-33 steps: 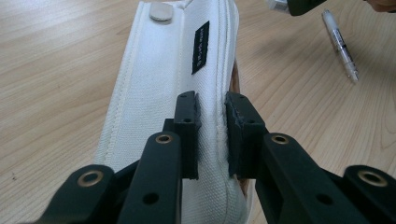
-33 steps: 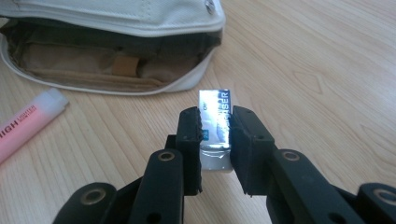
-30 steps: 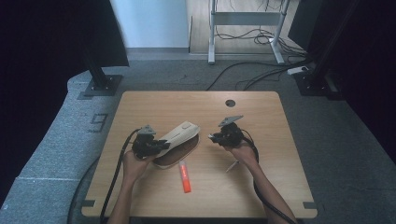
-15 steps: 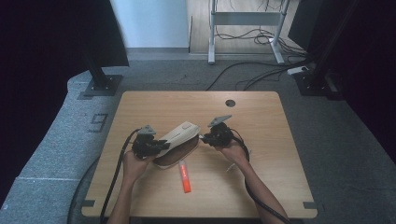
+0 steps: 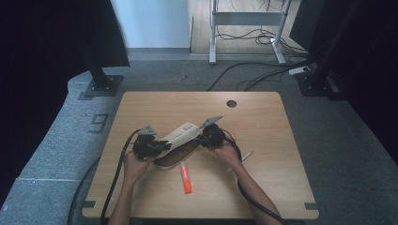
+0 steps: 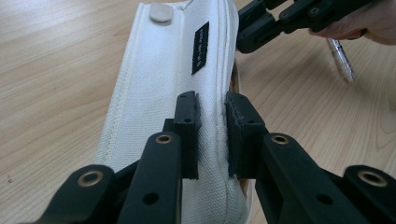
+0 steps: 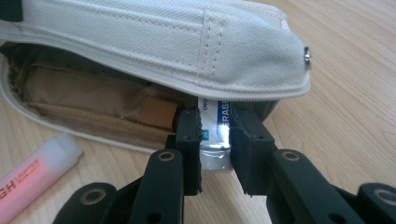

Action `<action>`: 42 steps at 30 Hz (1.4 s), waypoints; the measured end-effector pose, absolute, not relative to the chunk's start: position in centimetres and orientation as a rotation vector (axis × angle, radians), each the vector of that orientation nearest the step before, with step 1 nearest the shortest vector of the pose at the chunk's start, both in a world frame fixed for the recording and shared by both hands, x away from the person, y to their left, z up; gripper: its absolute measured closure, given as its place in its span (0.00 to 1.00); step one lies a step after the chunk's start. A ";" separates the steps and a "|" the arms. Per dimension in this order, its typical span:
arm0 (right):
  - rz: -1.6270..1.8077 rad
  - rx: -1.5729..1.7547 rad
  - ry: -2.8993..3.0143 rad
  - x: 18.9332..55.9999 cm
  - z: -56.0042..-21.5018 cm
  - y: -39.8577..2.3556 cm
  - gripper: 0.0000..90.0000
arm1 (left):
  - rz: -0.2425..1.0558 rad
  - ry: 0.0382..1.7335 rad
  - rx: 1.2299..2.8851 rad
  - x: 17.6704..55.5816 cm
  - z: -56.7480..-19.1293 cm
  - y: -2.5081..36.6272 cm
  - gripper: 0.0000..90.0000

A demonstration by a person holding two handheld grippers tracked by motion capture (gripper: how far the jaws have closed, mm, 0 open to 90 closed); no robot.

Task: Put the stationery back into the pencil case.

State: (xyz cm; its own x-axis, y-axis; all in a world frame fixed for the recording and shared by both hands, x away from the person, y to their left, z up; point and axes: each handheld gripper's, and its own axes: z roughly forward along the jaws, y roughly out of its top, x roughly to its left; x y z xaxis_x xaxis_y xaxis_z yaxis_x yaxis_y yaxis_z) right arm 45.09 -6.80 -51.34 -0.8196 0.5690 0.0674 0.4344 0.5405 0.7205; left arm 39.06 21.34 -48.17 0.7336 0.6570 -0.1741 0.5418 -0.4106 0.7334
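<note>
From above, your left tool [image 5: 157, 146] and right tool [image 5: 199, 138] meet at the case [image 5: 180, 136] mid-tabletop [image 5: 263, 122], a highlighter [image 5: 186, 177] just before it. Your left tool's view: jaws pinch the lid's edge. Your right tool's view: jaws grip an eraser [image 7: 215, 135] at the case's open mouth.

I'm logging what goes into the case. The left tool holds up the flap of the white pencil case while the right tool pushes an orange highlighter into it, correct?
Not quite. The right tool grips an eraser in a printed sleeve at the pencil case mouth, as the right gripper view shows. The orange highlighter lies loose on the table. The left tool does hold the flap.
</note>
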 end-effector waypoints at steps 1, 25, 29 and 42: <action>1.143 0.855 2.600 45.1 -51.3 -6.8 0.80 | 0.177 0.902 2.109 39.1 -48.2 21.4 0.84; 1.102 0.879 2.572 46.7 -52.8 -4.8 0.80 | 0.149 0.893 2.076 39.1 -48.0 21.5 0.85; 1.083 0.881 2.563 47.0 -53.0 -4.6 0.79 | 0.145 0.892 2.072 39.1 -48.0 21.6 0.85; 1.106 0.890 2.566 47.4 -53.4 -4.5 0.70 | 0.138 0.892 2.069 39.2 -48.1 21.6 0.85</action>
